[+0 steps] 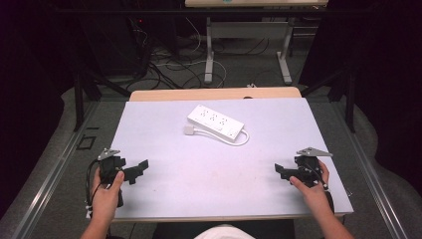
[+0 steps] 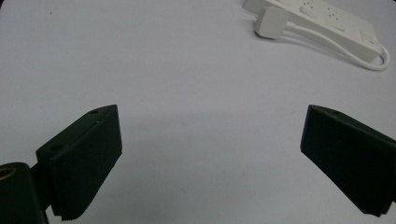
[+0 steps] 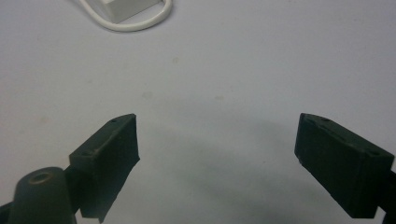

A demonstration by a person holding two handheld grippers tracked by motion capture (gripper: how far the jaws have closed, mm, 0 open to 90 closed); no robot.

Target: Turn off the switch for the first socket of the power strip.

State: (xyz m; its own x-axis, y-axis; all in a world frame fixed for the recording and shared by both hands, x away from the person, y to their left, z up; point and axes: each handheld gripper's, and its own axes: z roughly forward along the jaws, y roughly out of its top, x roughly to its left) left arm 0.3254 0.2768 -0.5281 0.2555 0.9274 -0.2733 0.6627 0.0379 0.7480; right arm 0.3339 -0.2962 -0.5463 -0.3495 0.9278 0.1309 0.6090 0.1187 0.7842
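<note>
A white power strip [image 1: 216,122] lies at the middle back of the white table top [image 1: 164,144], with its cord looped round its right end and its white plug [image 1: 188,130] lying at its left. My left gripper [image 1: 138,171] rests low at the front left, open and holding nothing. At the front right, my right gripper [image 1: 282,173] is also open and holds nothing. In the left gripper view the jaws of the left gripper [image 2: 211,116] stand wide apart, with the strip [image 2: 327,18] and plug [image 2: 271,22] far off. The right gripper [image 3: 215,122] faces the cord loop [image 3: 140,21].
A wooden edge [image 1: 214,93] borders the table top at the back. Beyond it, on the floor, stand the grey legs of another desk [image 1: 209,55] among loose cables [image 1: 169,64]. Metal rails [image 1: 54,174] run along both sides of the table.
</note>
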